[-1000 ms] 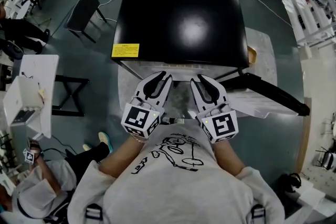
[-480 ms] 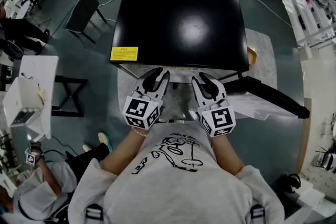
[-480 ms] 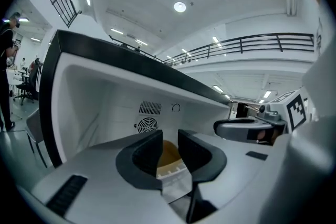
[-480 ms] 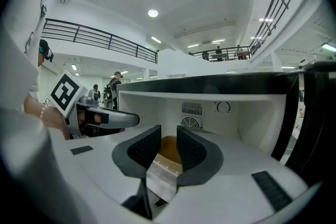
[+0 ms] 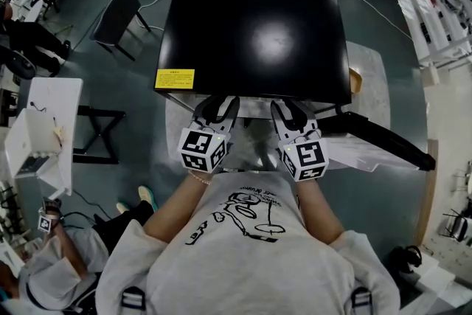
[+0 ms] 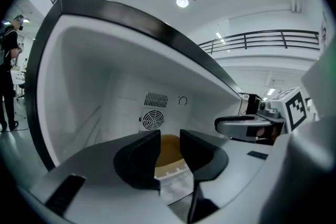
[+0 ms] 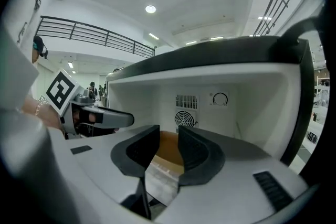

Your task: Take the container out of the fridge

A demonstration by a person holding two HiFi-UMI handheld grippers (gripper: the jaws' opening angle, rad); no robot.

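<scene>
- Left gripper view shows the left gripper (image 6: 169,140) with dark, matte, curved jaws standing apart. They have just been opening and pinch nothing; the container (image 6: 169,153) shows through the gap, beyond the tips.
- Right gripper view shows the right gripper (image 7: 168,139) the same way: jaws parted, just been opening, pads on nothing, the container seen past them.
- The container sits low inside the fridge (image 5: 254,33), ahead of both grippers. Its smooth brown top faces up and its pale side looks ribbed and see-through. Its long axis cannot be made out.
- The fridge has a glossy black top and smooth white inner walls. The back wall carries a round fan grille (image 7: 185,119), a slotted vent above it and a dial (image 7: 220,99).
- Head view has the grippers side by side, a little apart, at the open front edge under the black top. The dark door (image 5: 383,136) is swung out to the right. White wall stands clear on either side of the container.
</scene>
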